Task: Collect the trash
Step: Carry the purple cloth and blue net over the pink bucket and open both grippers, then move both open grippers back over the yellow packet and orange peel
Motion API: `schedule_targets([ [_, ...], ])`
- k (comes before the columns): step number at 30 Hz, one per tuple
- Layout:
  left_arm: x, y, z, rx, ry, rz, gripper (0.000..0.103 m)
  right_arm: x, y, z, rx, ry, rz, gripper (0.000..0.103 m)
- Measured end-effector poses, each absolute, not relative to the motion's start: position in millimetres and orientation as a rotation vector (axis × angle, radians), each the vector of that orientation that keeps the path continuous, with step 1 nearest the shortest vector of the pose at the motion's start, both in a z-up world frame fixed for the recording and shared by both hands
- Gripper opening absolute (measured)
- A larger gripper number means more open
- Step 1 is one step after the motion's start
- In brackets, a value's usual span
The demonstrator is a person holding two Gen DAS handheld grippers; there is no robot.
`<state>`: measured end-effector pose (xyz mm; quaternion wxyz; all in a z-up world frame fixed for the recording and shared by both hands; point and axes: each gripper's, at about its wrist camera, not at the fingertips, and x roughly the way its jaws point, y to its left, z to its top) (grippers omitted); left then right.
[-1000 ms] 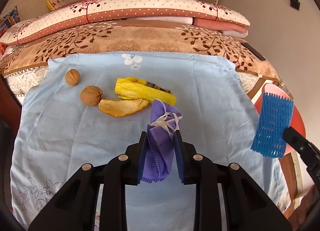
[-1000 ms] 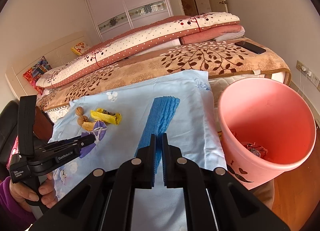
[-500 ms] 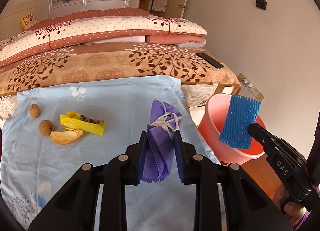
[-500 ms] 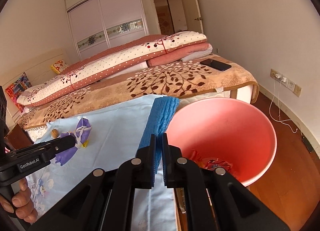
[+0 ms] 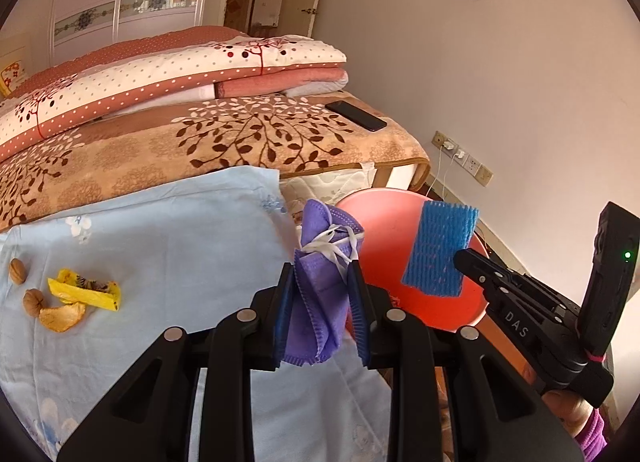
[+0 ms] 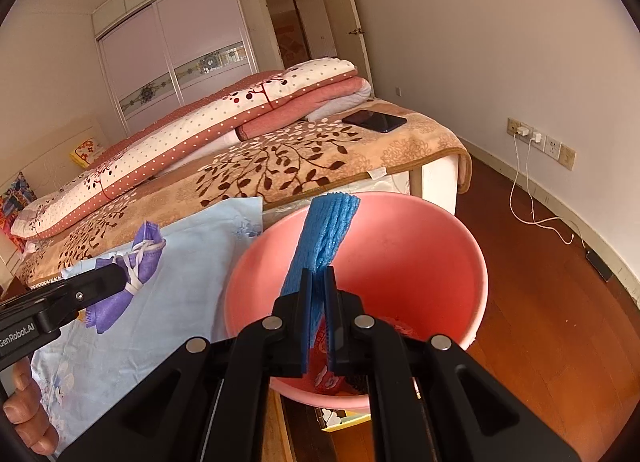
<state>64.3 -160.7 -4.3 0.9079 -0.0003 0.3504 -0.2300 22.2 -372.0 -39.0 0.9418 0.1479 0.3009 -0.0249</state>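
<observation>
Right gripper point(image 6: 318, 282): fingers clamping blue foam net point(image 6: 326, 232), now carried over pink bin point(image 6: 476, 262). Left gripper point(image 5: 320, 282): fingers clamping purple mask point(image 5: 320, 294), nearing bin; release due.

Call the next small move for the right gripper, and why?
Probably open the right gripper and let go. It is shut on the blue foam net, which in the right wrist view hangs over the mouth of the pink bin, so the net should fall inside. The left gripper, shut on the purple mask, seems to sit nearer the bin's edge.
</observation>
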Motion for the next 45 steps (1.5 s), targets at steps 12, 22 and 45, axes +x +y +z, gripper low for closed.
schedule_targets([
  [12, 73, -214, -17, 0.079, 0.721, -0.56, 0.027, 33, -389, -67, 0.341, 0.68, -0.111, 0.005],
  [22, 82, -232, -30, 0.109, 0.731, -0.573, 0.027, 37, -393, -76, 0.316, 0.677, -0.155, 0.005],
  [45, 70, -219, -29, 0.098, 0.746, -0.588, 0.042, 27, -384, -65, 0.291, 0.643, -0.184, 0.039],
])
